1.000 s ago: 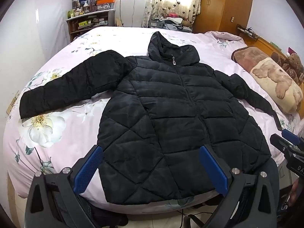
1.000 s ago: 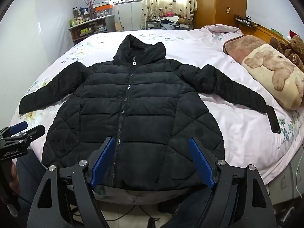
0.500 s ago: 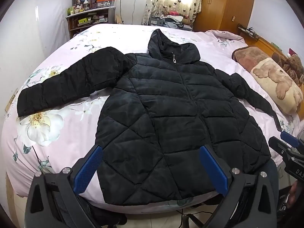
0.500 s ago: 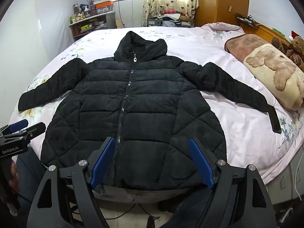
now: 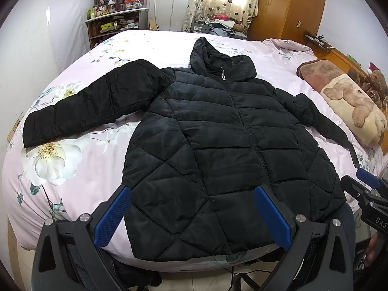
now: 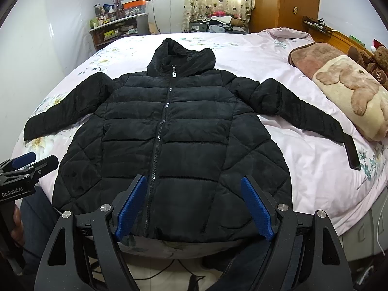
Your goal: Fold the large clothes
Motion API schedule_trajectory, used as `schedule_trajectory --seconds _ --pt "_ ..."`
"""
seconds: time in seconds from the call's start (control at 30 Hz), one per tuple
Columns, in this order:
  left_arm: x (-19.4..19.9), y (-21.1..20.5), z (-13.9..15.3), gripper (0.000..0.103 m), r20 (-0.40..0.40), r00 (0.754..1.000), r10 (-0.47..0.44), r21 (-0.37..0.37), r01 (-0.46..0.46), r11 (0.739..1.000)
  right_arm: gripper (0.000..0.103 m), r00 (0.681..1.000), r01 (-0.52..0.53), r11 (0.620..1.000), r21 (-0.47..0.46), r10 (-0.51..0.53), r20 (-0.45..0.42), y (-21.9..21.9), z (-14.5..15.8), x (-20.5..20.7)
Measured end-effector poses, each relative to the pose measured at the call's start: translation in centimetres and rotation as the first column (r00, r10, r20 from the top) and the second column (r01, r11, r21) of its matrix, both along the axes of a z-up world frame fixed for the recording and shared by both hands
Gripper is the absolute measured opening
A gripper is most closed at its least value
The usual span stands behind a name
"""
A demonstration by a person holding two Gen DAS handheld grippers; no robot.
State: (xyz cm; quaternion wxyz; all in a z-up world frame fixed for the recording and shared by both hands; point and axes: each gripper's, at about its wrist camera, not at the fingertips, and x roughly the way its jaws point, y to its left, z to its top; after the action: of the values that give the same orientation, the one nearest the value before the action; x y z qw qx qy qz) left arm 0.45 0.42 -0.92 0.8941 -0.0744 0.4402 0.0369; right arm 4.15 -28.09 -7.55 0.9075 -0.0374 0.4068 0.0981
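Observation:
A black hooded puffer jacket (image 5: 218,150) lies face up and zipped on the pink floral bed (image 5: 72,169), sleeves spread to both sides; it also shows in the right wrist view (image 6: 174,140). My left gripper (image 5: 191,213) is open and empty above the jacket's lower left hem. My right gripper (image 6: 194,206) is open and empty above the hem near the zipper's bottom. Each gripper shows at the edge of the other's view: the right one (image 5: 363,186), the left one (image 6: 29,167).
A brown bear-print blanket (image 6: 344,89) and teddy bears (image 6: 373,60) lie at the bed's right side. A shelf with bottles (image 5: 114,21) stands at the far left, a wooden wardrobe (image 5: 286,7) at the far right. Cables lie on the floor below (image 6: 169,269).
Both grippers have moved a little forward toward the bed; the jacket looks slightly nearer. The jacket has not moved.

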Motion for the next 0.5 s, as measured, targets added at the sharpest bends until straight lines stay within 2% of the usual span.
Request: schedule_trajectory --seconds 0.5 --pt "-0.03 0.06 -0.06 0.103 -0.002 1.0 -0.003 -0.004 0.003 1.0 0.079 1.0 0.0 1.0 0.003 0.0 -0.003 0.12 -0.16 0.0"
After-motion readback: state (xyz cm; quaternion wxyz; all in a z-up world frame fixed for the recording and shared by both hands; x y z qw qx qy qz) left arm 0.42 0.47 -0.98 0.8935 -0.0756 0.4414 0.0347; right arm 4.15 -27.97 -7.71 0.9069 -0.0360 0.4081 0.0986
